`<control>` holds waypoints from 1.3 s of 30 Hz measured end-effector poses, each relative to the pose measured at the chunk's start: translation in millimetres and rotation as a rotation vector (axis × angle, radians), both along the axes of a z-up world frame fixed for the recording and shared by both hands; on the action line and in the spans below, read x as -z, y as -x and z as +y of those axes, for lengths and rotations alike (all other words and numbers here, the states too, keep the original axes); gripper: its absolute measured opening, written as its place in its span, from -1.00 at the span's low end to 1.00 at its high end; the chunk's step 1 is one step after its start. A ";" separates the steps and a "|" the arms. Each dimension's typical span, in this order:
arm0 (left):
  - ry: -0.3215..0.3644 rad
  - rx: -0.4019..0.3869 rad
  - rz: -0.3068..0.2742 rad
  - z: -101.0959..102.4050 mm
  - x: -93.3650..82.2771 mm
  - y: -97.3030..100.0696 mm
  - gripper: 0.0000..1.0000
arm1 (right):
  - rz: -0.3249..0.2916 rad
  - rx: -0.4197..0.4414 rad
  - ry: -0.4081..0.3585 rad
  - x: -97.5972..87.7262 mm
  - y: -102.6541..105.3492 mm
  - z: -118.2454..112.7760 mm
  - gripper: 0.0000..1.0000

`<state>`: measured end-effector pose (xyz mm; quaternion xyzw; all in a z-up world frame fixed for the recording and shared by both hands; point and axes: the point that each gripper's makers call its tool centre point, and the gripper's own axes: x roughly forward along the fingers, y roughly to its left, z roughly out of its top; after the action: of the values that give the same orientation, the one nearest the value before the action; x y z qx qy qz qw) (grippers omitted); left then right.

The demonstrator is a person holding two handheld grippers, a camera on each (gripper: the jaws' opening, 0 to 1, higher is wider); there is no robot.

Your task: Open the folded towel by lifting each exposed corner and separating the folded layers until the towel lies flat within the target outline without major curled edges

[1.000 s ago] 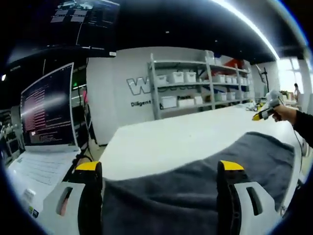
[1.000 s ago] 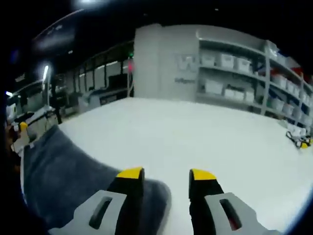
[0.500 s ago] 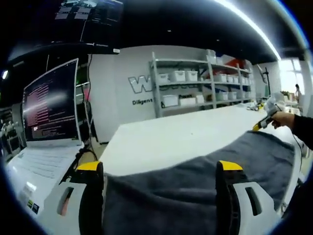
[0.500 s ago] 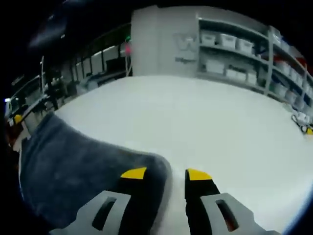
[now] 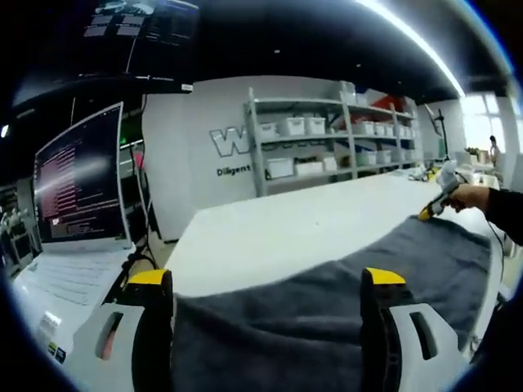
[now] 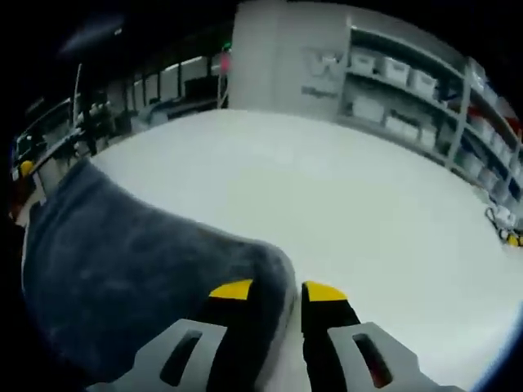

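Left gripper view: a white wall with dark lettering (image 5: 231, 143) fills the centre background, and metal shelving with white bins (image 5: 327, 135) stands to its right. An open laptop (image 5: 78, 192) with a lit screen sits at the left edge of the frame. A long white table (image 5: 286, 233) runs from lower left toward the upper right. A dark grey towel (image 5: 327, 302) covers the lower right of the frame, spread across the table. At the far right, a person's hand (image 5: 467, 196) holds the right gripper (image 5: 433, 208) at the towel's far edge. The left gripper (image 5: 265, 282) rises from the bottom, jaws spread wide, with towel between them.

In the right gripper view, the towel (image 6: 122, 261) lies lower left on the table (image 6: 368, 212). The right gripper (image 6: 274, 287) has its jaws nearly together, pinching the towel's edge.
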<state>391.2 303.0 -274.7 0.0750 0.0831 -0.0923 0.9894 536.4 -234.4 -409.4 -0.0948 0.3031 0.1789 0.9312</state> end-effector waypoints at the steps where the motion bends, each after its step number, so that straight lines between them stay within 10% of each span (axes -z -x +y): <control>1: 0.001 -0.002 0.000 1.0 -0.6 -0.7 0.86 | 0.001 0.001 -0.006 0.5 0.2 0.6 -0.68; 39: 0.010 -0.019 0.020 10.3 5.1 -13.0 0.71 | 0.038 -0.007 -0.032 9.3 14.8 -30.2 -0.84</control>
<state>404.2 313.3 -279.8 0.0682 0.0933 -0.0842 0.9897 521.5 -264.6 -418.7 -0.0774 0.3174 0.1889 0.9261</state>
